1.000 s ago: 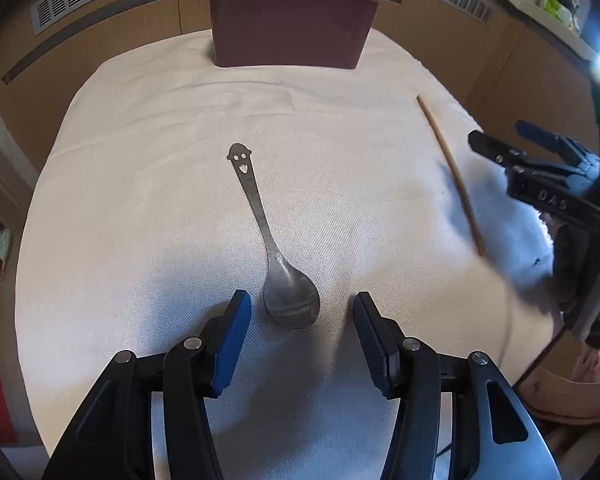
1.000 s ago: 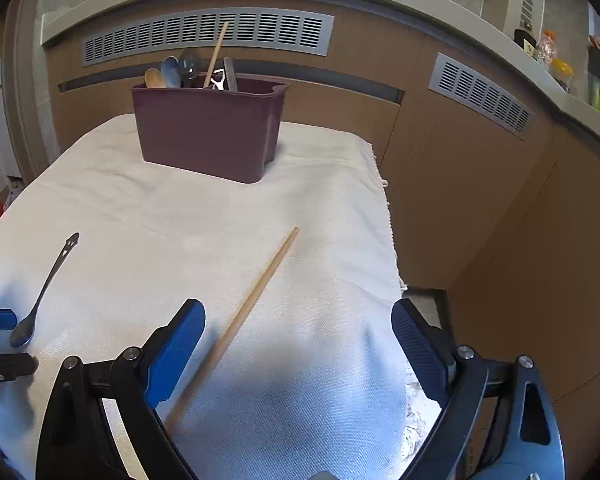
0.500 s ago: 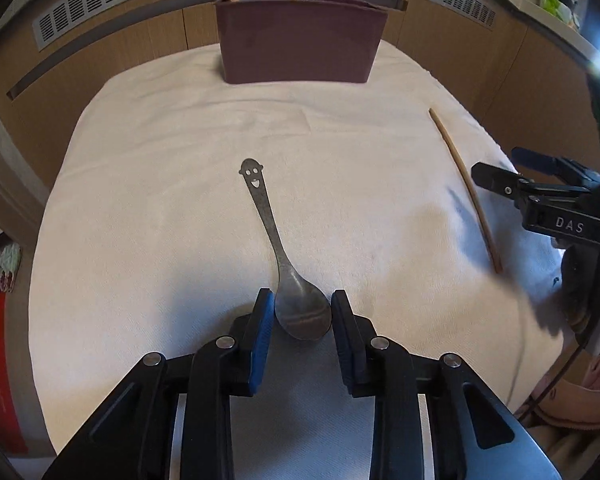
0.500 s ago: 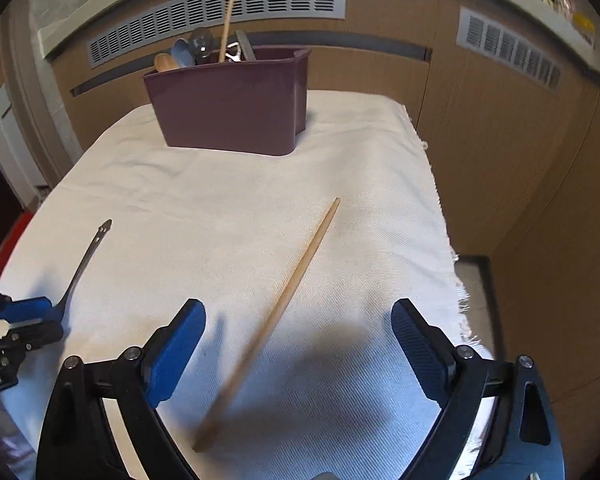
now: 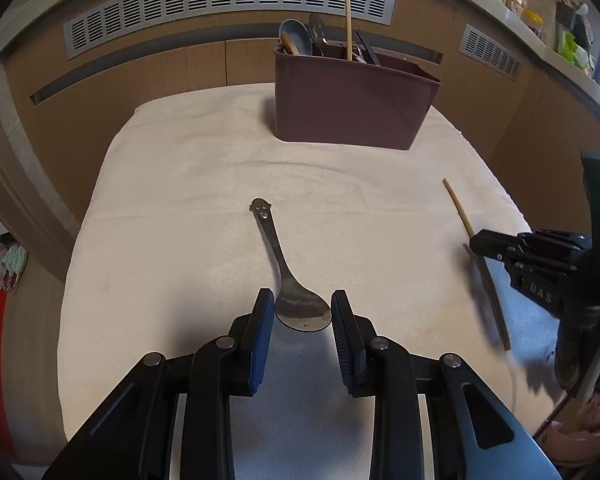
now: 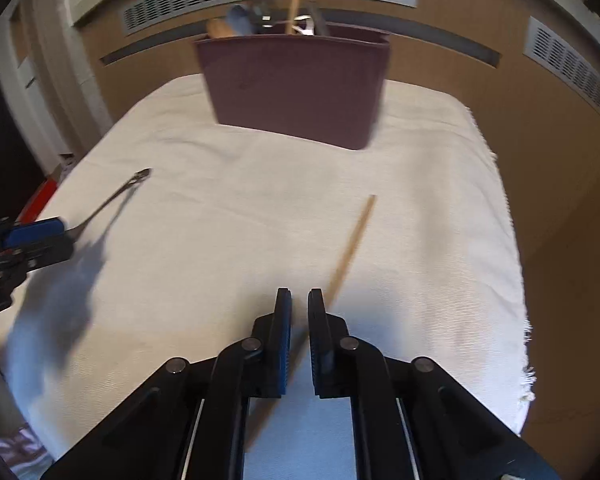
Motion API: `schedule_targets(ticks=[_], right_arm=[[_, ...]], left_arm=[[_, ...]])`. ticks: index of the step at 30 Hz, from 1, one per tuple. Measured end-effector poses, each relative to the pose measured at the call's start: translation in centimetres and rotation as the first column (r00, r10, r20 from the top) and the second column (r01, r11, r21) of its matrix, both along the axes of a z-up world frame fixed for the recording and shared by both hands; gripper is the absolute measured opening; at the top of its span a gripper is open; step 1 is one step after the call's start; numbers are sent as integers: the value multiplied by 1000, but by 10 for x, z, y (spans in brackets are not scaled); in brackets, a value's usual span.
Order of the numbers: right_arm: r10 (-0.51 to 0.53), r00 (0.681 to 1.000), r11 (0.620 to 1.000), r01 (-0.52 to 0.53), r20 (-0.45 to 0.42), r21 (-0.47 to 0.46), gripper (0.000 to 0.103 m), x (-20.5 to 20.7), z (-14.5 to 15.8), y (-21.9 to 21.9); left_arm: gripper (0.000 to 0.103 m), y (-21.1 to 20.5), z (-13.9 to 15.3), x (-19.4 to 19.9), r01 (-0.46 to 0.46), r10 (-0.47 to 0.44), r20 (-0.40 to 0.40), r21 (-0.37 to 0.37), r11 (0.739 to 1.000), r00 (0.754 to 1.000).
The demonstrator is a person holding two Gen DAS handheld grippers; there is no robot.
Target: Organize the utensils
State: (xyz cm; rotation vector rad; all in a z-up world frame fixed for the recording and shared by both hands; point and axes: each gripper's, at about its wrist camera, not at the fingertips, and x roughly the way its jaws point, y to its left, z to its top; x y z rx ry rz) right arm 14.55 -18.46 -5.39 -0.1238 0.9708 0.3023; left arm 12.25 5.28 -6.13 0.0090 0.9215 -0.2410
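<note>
White cloth point(image 5: 204, 184) covers bench, maroon caddy point(image 5: 348, 100) at far edge. Left claw point(image 5: 302, 312) narrowed onto spoon point(image 5: 288, 280) bowl, pads pressing both sides, handle pointing away toward caddy. Right claw point(image 6: 299, 312) nearly closed on chopstick point(image 6: 350, 248), stick running between pads, far end angling right toward caddy.

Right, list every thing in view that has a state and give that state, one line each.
Spoon: bowl clamped between the pads of the left gripper, handle end lifted off the cloth.
Chopstick: near end between the jaws of the right gripper, which is shut on it.
Caddy: upright on the cloth, utensils standing inside.
Cloth: spread flat over the table.
</note>
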Motion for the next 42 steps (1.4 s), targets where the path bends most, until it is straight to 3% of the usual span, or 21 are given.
schedule_targets(ticks=[5, 9, 16, 19, 22, 26, 31, 33, 35, 42], right_arm=[[84, 997, 996, -84, 3, 12, 8, -13, 4, 21], [98, 994, 995, -97, 37, -31, 9, -22, 4, 24], [29, 999, 999, -27, 45, -46, 9, -19, 2, -3], [-17, 999, 1000, 19, 49, -25, 15, -17, 3, -14], [-105, 993, 994, 104, 47, 33, 24, -8, 5, -35], [-183, 983, 982, 183, 9, 53, 24, 12, -1, -51], [-123, 992, 992, 124, -22, 4, 26, 29, -11, -29], [-86, 996, 996, 86, 5, -34, 24, 27, -11, -17], [-37, 999, 998, 37, 10, -47, 8, 24, -10, -5], [7, 996, 1000, -8, 85, 7, 6, 10, 21, 0]], left_arm=[[30, 6, 3, -4, -10, 11, 21, -19, 1000, 1000], [30, 16, 3, -8, -30, 30, 18, -24, 999, 999], [30, 21, -4, -28, -23, 24, 9, -32, 999, 1000], [30, 20, -3, -30, -34, 35, 25, -23, 999, 999], [30, 19, 5, -29, -40, 41, 58, -19, 999, 997], [30, 12, 27, -22, -25, 26, 140, -6, 1000, 990], [30, 6, 47, -6, -11, 11, 205, 2, 1000, 979], [30, 7, 51, -1, -15, 13, 217, 7, 1000, 976], [29, 8, 54, 2, -21, 18, 224, 10, 1000, 974], [28, 7, 64, 6, -27, 26, 248, 3, 1000, 969]])
